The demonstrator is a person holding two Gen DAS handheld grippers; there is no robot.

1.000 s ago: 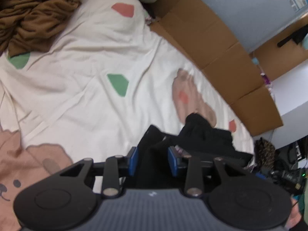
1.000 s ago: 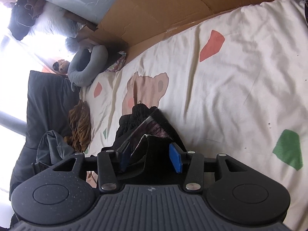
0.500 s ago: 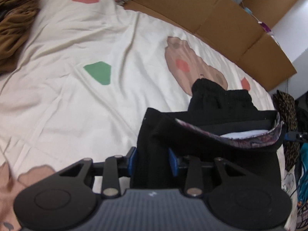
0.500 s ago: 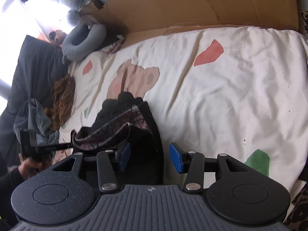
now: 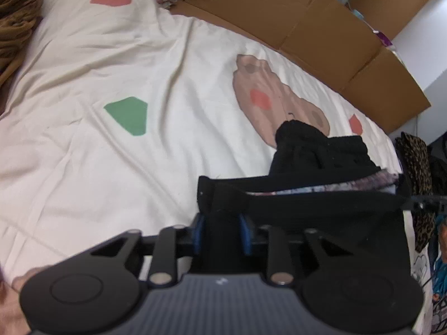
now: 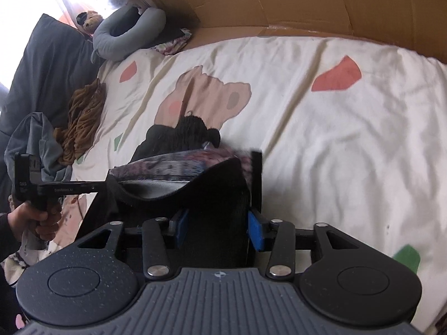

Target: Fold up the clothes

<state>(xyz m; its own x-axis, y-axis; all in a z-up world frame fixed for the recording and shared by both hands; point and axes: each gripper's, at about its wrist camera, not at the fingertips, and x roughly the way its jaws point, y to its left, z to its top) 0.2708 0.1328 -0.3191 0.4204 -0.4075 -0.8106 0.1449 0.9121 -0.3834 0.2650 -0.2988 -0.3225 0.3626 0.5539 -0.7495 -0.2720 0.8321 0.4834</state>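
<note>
Clearly both tools have just been closing on the black fabric garment with a patterned purple lining (image 5: 321, 209). The left gripper (image 5: 220, 233) pinches one end of its edge between blue pads, and the right gripper (image 6: 218, 230) clamps the other end, so the cloth hangs stretched between them above the cream bedsheet with coloured patches (image 5: 111, 145). Its far part rests bunched on the sheet. Brown flattened cardboard (image 6: 307, 2) lines the bed's far side; it holds nothing visible.
</note>
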